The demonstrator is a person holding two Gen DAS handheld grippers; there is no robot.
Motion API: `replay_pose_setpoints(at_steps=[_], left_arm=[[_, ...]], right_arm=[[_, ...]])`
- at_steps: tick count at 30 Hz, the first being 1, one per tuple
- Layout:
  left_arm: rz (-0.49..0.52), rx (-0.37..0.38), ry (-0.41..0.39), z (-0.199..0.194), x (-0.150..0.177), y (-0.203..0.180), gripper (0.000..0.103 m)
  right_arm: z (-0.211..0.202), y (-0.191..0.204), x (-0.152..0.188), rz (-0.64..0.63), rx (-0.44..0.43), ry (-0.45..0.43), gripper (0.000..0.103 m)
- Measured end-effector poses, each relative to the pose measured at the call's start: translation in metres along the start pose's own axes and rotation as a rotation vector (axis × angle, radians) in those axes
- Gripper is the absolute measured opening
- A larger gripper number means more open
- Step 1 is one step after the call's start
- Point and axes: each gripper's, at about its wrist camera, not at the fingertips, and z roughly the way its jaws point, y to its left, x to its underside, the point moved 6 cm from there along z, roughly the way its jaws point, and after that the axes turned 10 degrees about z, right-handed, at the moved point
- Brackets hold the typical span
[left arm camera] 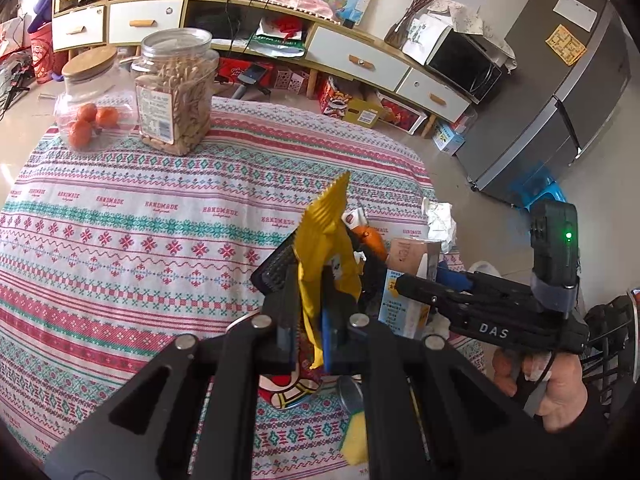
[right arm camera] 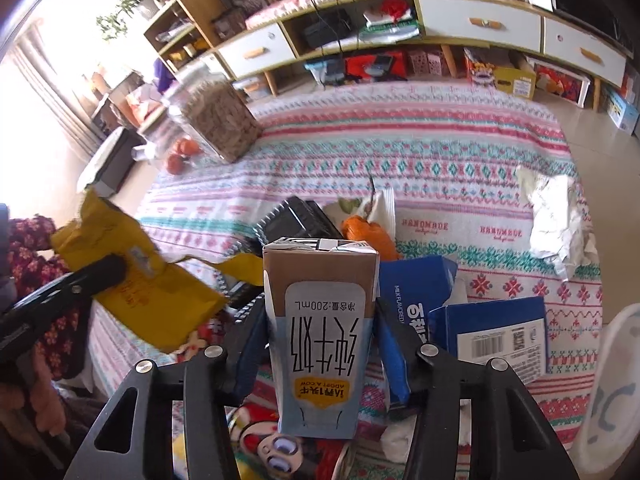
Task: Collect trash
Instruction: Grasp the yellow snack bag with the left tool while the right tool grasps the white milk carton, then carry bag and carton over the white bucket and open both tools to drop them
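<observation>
My left gripper [left arm camera: 314, 300] is shut on a yellow snack wrapper [left arm camera: 326, 240] and holds it up above the patterned tablecloth [left arm camera: 140, 220]; the wrapper also shows in the right wrist view [right arm camera: 140, 280]. My right gripper [right arm camera: 320, 320] is shut on a brown and blue 200 mL milk carton [right arm camera: 320, 332], held upright; the carton also shows in the left wrist view [left arm camera: 408, 280], just right of the wrapper. More trash lies on the table: an orange peel [right arm camera: 368, 232], a blue Oreo box [right arm camera: 492, 332], crumpled white paper [right arm camera: 556, 216] and a black tray [right arm camera: 296, 220].
A jar of biscuit sticks [left arm camera: 176, 88] and a glass jar of small oranges [left arm camera: 92, 104] stand at the table's far left. A metal can [left arm camera: 348, 394] and a cartoon-print item [left arm camera: 288, 390] lie under my left gripper. A cabinet [left arm camera: 360, 60] and fridge [left arm camera: 560, 100] stand beyond.
</observation>
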Motion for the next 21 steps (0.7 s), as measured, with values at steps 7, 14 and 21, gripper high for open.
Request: replay_pose_setpoints(at_steps=[7,14,21], left_arm=[[0.032,0.03,-0.025,0.0,-0.005,-0.025,0.01],[0.087,0.07,-0.016,0.014,-0.007,-0.062,0.01],[0.179,0.114,-0.018,0.028,-0.015,-0.116,0.01]], right_arm=[[-0.053,-0.012,-0.007,0.045,-0.038,-0.099,0.053],[-0.102,-0.063,-0.007,0.113,0.027,-0.172,0.053],[-0.144,-0.139,0.005,0.234,0.099,-0.213,0.053]])
